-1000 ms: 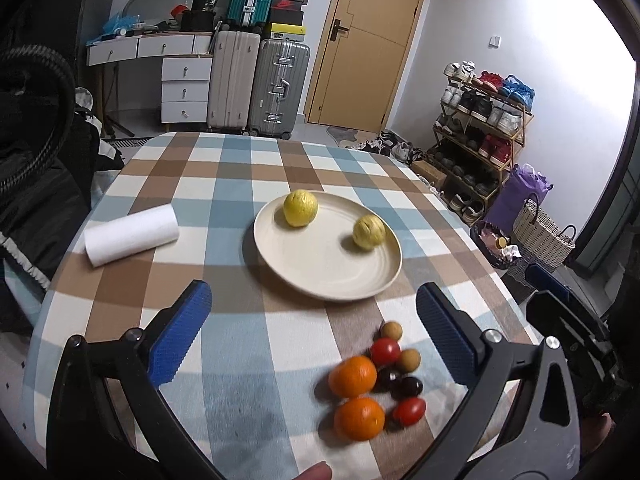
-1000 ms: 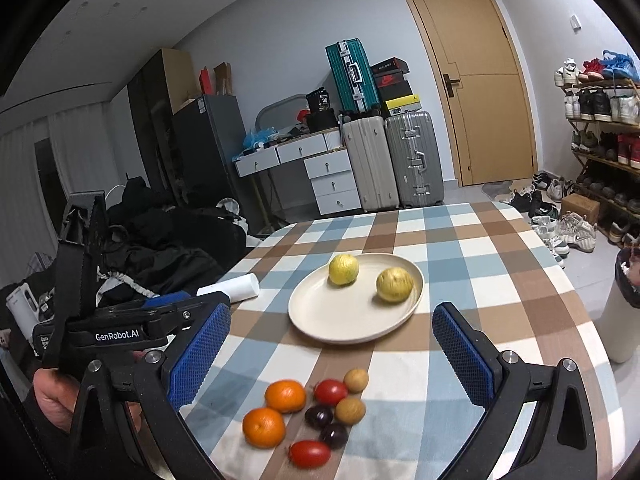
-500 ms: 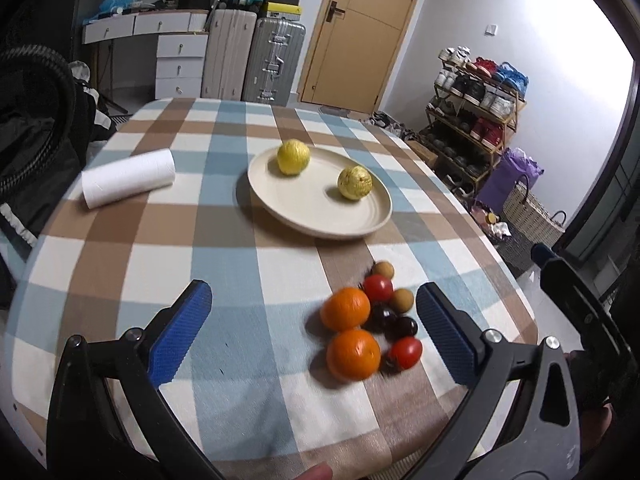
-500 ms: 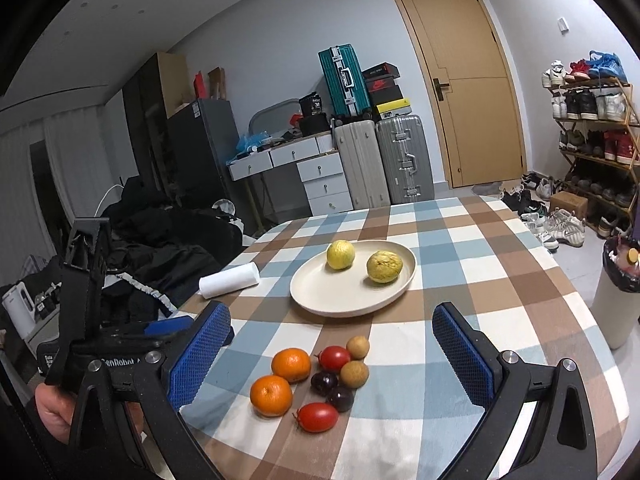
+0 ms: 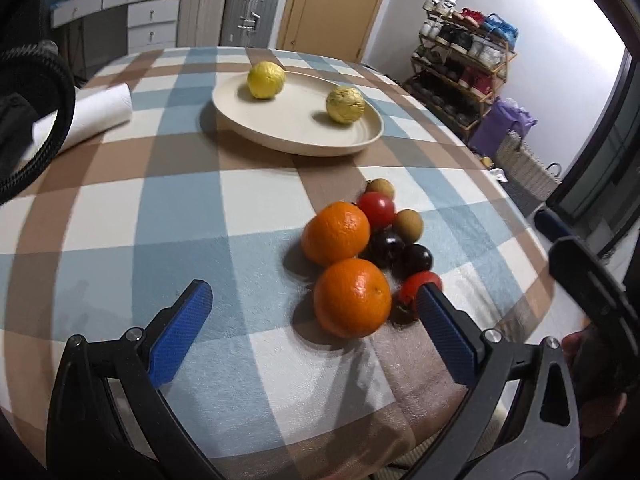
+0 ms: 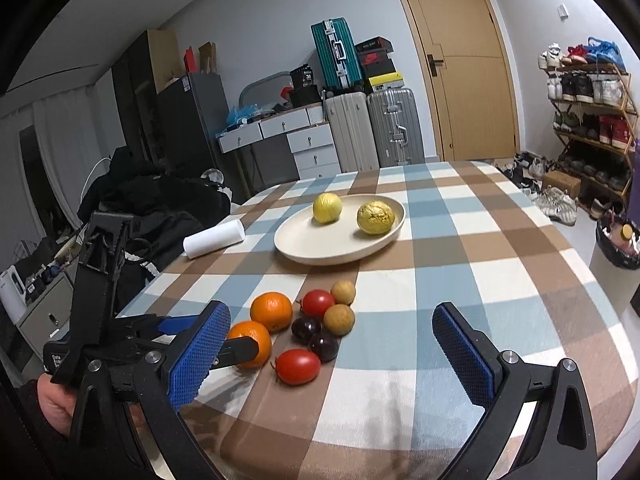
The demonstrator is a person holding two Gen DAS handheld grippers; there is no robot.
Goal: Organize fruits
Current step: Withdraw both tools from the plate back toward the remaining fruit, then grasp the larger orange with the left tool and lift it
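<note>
Suitcases (image 6: 372, 128), wooden door (image 6: 460, 60), shoe rack (image 6: 588, 120)

The desk (image 5: 120, 208) lies bare on the left between the paper roll (image 5: 92, 114) and the near edge, giving open passage there. A tight fruit cluster (image 6: 304, 326) blocks the near right, its pieces touching, so little room shows between them. The plate (image 6: 304, 252) stands beyond it, with a clear strip of cloth between. The right half of the desk in the right wrist view is open.

Black tongs (image 5: 314, 316) (silver screws) carry blue textured pads (image 6: 200, 350).
</note>
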